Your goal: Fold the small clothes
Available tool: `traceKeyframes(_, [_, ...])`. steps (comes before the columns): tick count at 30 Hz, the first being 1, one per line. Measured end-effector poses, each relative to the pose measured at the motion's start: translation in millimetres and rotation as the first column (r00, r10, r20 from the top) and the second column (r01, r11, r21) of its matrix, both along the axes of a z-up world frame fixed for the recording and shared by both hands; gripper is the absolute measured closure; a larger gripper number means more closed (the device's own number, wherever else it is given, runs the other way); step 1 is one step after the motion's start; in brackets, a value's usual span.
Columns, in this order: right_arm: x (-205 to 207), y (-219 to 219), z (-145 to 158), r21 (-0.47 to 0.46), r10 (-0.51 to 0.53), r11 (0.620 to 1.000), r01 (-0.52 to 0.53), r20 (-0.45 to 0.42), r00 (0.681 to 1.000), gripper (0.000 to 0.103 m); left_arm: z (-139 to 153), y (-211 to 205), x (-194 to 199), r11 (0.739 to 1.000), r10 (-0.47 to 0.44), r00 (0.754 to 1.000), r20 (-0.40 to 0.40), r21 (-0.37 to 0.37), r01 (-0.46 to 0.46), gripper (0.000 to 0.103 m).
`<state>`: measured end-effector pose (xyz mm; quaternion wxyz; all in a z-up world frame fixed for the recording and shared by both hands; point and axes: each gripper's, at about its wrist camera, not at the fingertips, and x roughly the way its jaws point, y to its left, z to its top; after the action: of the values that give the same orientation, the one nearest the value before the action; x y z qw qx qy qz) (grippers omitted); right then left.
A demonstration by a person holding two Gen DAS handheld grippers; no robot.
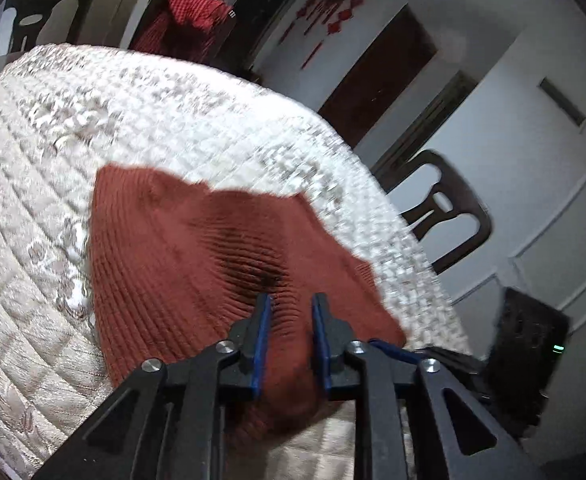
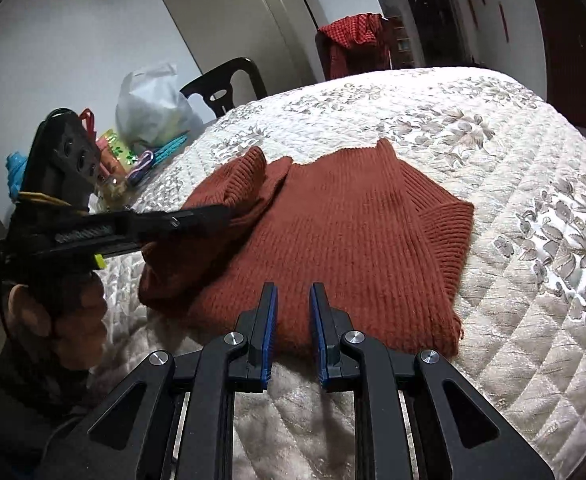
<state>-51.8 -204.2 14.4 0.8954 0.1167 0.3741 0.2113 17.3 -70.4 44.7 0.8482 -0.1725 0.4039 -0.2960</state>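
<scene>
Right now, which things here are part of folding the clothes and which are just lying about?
Part of the job:
- rust-red sweater on the quilt
- left gripper, at the sweater's edge
- right gripper

Lying about:
- plastic bag
- chair
- red checked cloth on another chair

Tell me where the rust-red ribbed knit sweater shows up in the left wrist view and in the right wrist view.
Left wrist view: the rust-red ribbed knit sweater fills the centre, running under the left gripper.
Right wrist view: the sweater lies centre frame on the quilted floral bedspread, just beyond the right gripper.
Shared landmark: the red checked cloth draped over a chair beyond the bed.
</scene>
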Motion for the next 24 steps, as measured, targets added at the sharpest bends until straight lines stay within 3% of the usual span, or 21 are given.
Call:
traceKeyframes(3, [5.5, -0.9, 3.2, 0.08, 0.013, 0.997, -0.012, -0.006, 1.0, 0.085, 16.9, 14.5, -9.7, 1.0, 0.028, 0.997, 0.067, 0.0, -0.028, 0.07])
traceKeyframes(6, [10.0, -2.5, 6.3, 0.187, 0.032, 0.982, -0.03, -0.01, 0.999, 0.069, 23.8, 36.9, -16.2, 0.993, 0.103, 0.988, 0.116, 0.039, -0.108, 0.069])
traceKeyframes(8, [14.3, -2.5, 6.9, 0.254, 0.05, 0.966, -0.043, -0.021, 0.999, 0.054, 21.2, 50.6, -17.6, 0.985, 0.147, 0.981, 0.126, 0.069, -0.157, 0.069])
traceKeyframes(14, [32.4, 8.3, 10.9, 0.358, 0.085, 0.932, -0.054, -0.071, 0.994, 0.053, 0.6, 69.8, -16.4, 0.974, 0.195, 0.977, 0.09, 0.103, -0.203, 0.069])
traceKeyframes(18, [50.4, 25.1, 11.2, 0.296, 0.074, 0.954, -0.038, -0.112, 0.991, 0.052, -5.5, 67.4, -18.6, 0.972, 0.188, 0.977, 0.103, 0.125, -0.201, 0.069])
traceKeyframes(22, [64.8, 37.1, -9.5, 0.263, 0.086, 0.964, -0.029, -0.206, 0.975, 0.052, -7.3, 68.6, -19.0, 0.97, 0.185, 0.976, 0.116, 0.14, -0.2, 0.069])
traceKeyframes(24, [64.7, 39.5, -13.1, 0.258, 0.083, 0.966, -0.027, -0.209, 0.975, 0.052, -9.2, 70.2, -19.9, 0.969, 0.183, 0.976, 0.119, 0.144, -0.199, 0.069])
